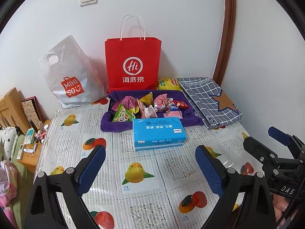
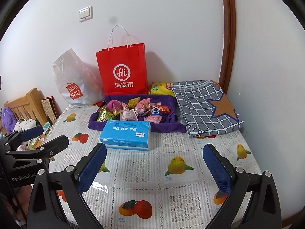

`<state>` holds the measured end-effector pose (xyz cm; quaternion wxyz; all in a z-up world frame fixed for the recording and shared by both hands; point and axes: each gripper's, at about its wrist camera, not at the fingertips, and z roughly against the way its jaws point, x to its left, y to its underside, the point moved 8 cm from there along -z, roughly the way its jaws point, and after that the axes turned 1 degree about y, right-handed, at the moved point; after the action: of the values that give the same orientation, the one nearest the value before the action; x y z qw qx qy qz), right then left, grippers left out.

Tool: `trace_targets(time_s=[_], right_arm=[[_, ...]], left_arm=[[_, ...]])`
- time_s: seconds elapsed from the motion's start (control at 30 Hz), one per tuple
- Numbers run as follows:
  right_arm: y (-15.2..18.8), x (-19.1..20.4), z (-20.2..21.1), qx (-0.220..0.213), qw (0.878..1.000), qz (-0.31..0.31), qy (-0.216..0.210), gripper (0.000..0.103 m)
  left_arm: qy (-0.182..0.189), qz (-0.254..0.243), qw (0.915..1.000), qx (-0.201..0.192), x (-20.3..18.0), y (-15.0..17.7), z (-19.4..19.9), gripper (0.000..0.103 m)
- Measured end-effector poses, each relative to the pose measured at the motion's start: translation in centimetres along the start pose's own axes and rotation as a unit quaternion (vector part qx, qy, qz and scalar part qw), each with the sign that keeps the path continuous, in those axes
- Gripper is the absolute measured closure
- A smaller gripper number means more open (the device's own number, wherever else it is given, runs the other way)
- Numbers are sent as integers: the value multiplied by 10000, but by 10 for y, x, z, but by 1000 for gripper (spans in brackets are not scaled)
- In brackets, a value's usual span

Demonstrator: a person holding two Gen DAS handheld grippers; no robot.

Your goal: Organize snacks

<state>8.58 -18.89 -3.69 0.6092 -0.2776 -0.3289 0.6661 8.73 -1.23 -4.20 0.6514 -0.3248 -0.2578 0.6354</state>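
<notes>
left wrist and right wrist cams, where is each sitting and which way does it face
Left wrist: on the left claw, above the fruit-print tablecloth, facing the wall; right claw at its right edge.
Right wrist: on the right claw, same heading; left claw at its left edge.
Shared: blue tissue pack, purple snack tray, red paper bag.

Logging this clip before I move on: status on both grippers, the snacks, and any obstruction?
Left gripper open, empty; right gripper open, empty, both above the table. Snacks piled in purple tray, untouched. Blue tissue pack sits in front of tray.
</notes>
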Motion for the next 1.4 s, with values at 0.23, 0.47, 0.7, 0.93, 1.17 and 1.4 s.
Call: trace_targets(time_s=[0.23,0.47,0.7,0.93,1.17,1.4], right_arm=[[0,1,0,-5,10000,-15,-28,3],[0,5,1,-15,10000,38,-35,3],[1,6,1,-1,10000,55,-16,3],[1,7,2,-10,10000,61,-8,3],[2,7,5,-34,10000,64,-20,3],[2,6,5,-35,10000,48,-31,3]], left_arm=[[-1,7,10000,5,1,0,1,8],[-4,11,10000,3,2,0,2,8],[5,-9,10000,-3,3,0,3,8],[6,10,10000,9,3,0,1,8],[-5,29,10000,7,2,2,2,8],[-2,32,10000,2,3,2,2,8]])
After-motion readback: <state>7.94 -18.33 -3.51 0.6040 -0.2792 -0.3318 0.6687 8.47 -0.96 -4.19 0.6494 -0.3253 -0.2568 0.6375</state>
